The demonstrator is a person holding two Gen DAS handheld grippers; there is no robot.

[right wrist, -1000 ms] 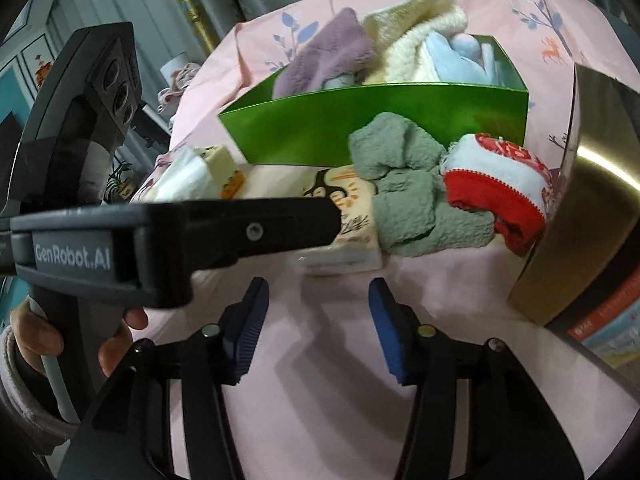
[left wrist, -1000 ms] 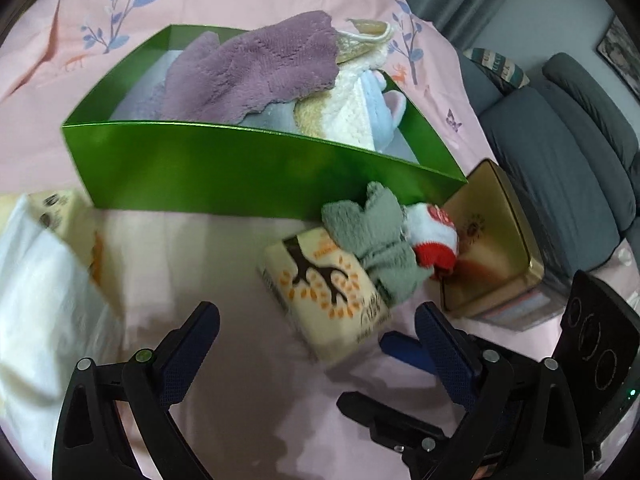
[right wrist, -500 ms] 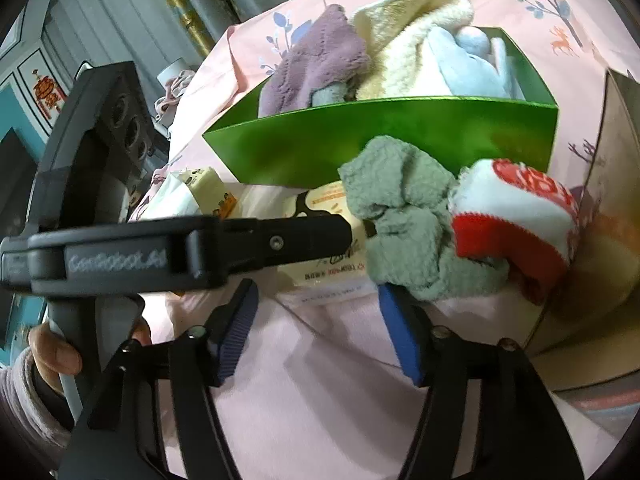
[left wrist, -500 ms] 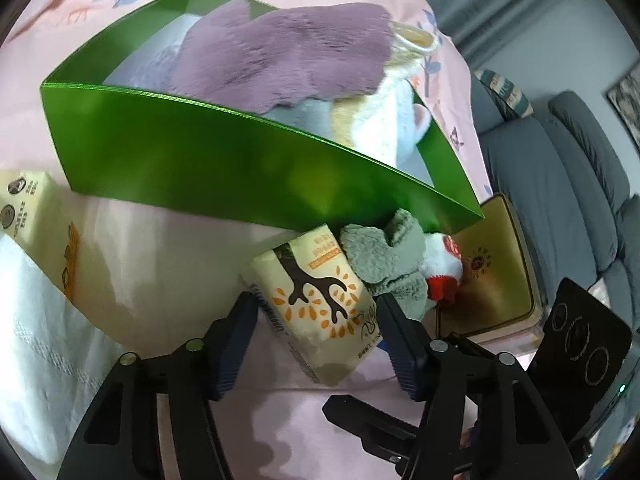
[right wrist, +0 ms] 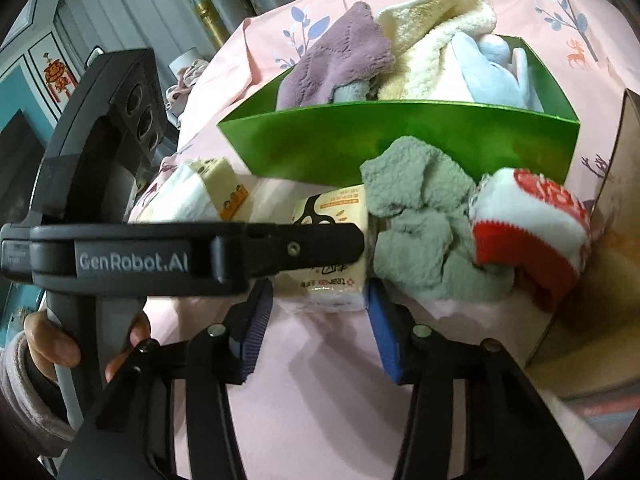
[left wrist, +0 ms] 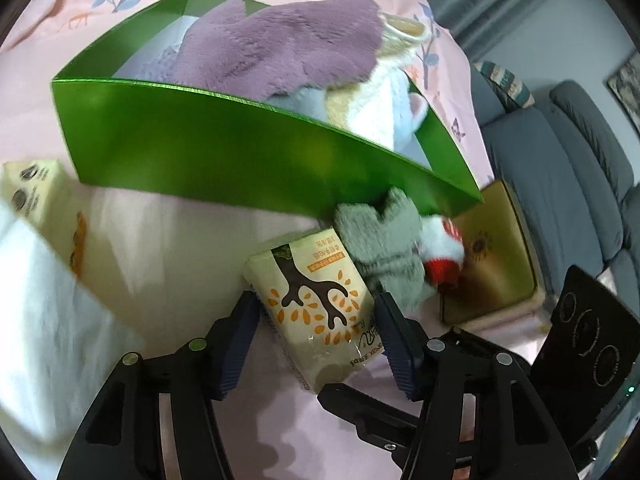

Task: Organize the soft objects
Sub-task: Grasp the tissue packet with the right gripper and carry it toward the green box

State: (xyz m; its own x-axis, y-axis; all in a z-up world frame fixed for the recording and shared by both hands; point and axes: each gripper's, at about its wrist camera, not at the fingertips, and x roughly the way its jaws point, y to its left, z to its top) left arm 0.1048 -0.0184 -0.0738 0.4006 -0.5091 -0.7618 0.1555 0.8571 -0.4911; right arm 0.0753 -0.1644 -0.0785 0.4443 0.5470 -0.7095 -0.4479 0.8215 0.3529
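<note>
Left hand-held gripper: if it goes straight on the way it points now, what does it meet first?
The tissue pack. It already lies between the open fingers of the left hand-held gripper, so it meets the pack almost at once. Beyond it stands the green box; depth there is unclear.

Left gripper (left wrist: pixel 316 320) pads flank tissue pack (left wrist: pixel 318 300) — grey cloth (left wrist: pixel 384 256) beside it, green box (left wrist: pixel 240 152) behind.
</note>
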